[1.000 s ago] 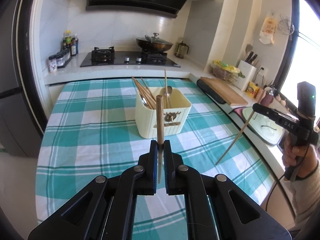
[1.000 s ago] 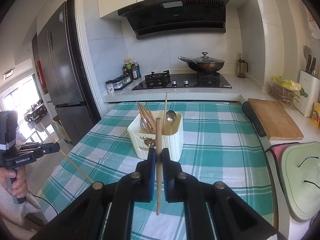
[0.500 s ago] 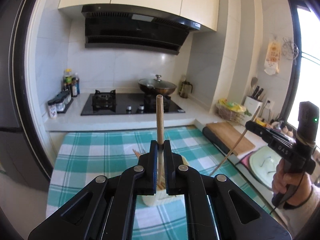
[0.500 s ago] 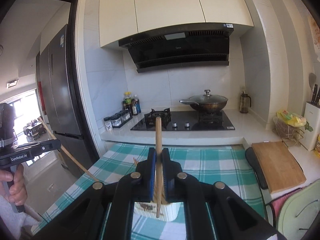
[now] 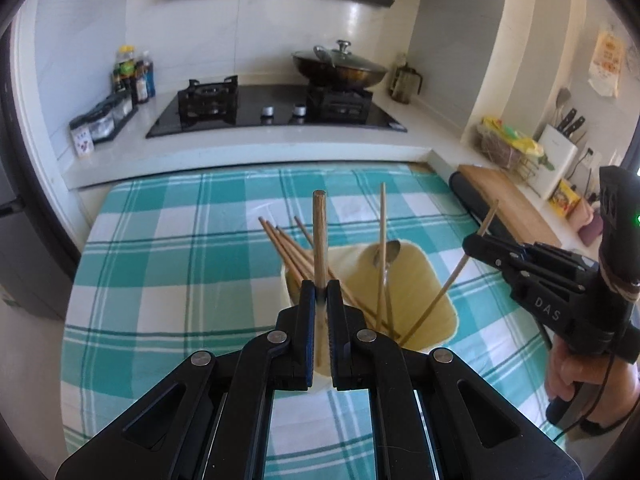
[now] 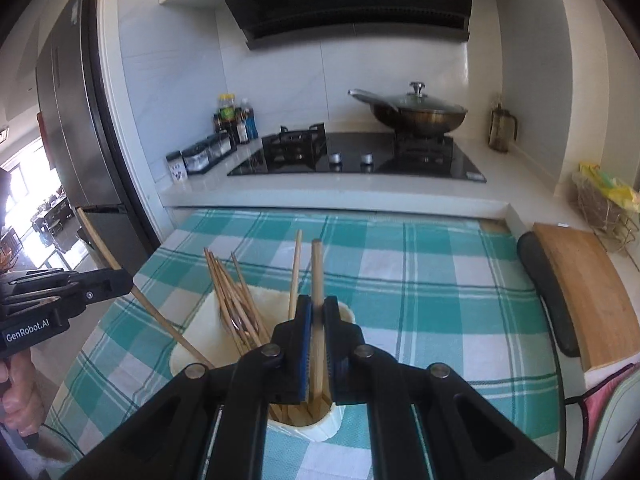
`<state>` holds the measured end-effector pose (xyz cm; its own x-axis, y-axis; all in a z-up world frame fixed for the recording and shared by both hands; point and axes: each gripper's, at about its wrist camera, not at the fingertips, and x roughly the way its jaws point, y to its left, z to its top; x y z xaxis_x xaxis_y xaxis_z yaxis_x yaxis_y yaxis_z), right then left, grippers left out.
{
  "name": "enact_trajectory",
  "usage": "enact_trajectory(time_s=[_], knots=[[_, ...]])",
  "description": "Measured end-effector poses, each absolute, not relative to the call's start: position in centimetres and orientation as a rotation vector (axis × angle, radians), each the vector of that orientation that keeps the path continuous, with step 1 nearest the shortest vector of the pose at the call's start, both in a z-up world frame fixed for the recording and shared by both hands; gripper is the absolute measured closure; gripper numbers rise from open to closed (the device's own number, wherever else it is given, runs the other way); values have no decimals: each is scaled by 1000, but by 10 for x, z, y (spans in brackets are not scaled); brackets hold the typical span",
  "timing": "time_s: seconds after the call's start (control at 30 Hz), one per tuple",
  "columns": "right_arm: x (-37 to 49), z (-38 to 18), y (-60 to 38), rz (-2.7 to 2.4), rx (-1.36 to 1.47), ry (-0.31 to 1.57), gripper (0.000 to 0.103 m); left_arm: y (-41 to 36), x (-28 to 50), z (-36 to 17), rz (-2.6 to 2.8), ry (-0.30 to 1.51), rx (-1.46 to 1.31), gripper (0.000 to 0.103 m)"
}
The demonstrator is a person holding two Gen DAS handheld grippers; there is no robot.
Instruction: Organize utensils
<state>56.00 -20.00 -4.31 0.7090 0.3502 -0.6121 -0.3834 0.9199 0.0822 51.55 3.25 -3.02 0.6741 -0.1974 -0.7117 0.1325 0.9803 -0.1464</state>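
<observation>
Both grippers are dropping back down over the holder now, after tilting up toward the cabinets half a second ago; the cream utensil holder (image 5: 404,280) is sliding back under the fingers in both views, sitting on the teal checked tablecloth (image 5: 168,264).

Left gripper (image 5: 320,300) is clamping a brown chopstick (image 5: 319,240) upright, jaws nearly closed with only the stick's width between them; the lower end is running down behind the fingers toward the holder's mouth, though I cannot tell whether the tip is touching anything yet.

Right gripper (image 6: 317,320) is doing the same, pinching a pale chopstick (image 6: 317,276) between its blue pads (image 6: 307,344); from the left view that stick is slanting down into the holder, its tip seeming to be already inside near the front wall.

Each stick is being held vertical, I judge, so it is dropping straight in among the others instead of lying across the rim; the bundle of chopsticks (image 6: 232,300) is leaning to the holder's left side, with a metal spoon (image 5: 386,256) standing in the other part, so the newcomers are probably aiming for free space.

Releasing is looking like the next call; letting go too high is risking a bounce off the rim.
</observation>
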Motion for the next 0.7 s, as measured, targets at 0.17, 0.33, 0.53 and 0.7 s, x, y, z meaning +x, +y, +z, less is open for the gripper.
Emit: enact_trajectory(time_s=[0.17, 0.33, 0.53, 0.7], knots=[[565, -55, -200, 405, -8, 706, 80, 33, 500, -31, -190, 787, -48, 76], [520, -23, -216, 365, 7, 577, 58, 43, 436, -2, -104, 644, 36, 16], [419, 16, -238, 318, -2, 384, 29, 34, 330, 15, -49, 485, 42, 0], [339, 14, -250, 289, 32, 325, 14, 16, 281, 2, -92, 549, -1, 0]])
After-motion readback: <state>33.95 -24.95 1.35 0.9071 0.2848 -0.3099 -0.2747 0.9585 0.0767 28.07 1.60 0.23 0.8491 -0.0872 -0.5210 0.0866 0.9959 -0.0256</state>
